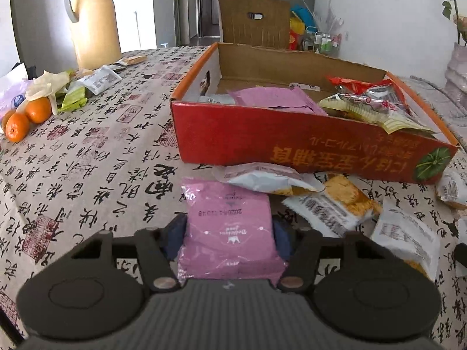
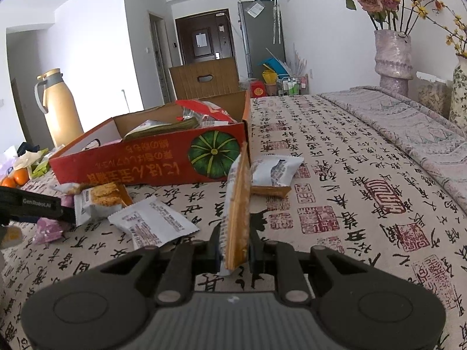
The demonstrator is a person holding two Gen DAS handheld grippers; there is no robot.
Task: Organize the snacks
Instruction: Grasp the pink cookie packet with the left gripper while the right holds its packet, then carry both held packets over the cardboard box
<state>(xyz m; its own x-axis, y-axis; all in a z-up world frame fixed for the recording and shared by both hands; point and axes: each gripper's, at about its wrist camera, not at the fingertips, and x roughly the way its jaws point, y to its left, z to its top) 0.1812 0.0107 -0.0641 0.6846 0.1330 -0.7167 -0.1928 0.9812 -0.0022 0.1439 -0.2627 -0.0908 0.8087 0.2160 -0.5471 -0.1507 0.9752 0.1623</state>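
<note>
A pink snack packet (image 1: 227, 218) lies on the calligraphy-print tablecloth, and my left gripper (image 1: 229, 233) is shut on it, a pad against each side. Just beyond stands a red cardboard box (image 1: 292, 140) holding another pink packet (image 1: 271, 99) and several silver and red packets. White-and-orange cracker packets (image 1: 335, 201) lie loose in front of the box. My right gripper (image 2: 236, 242) is shut on one such cracker packet (image 2: 238, 198), held upright and edge-on above the table. Other packets (image 2: 151, 224) lie to its left, and one (image 2: 274, 172) rests by the box's (image 2: 146, 160) corner.
Oranges (image 1: 26, 119), a glove and wrappers sit at the far left beside a tall yellow thermos (image 1: 93, 20). A vase of dried roses (image 2: 392, 58) and a folded grey cloth (image 2: 408, 128) occupy the right side. A cardboard chair-back shape (image 1: 254, 20) stands behind the table.
</note>
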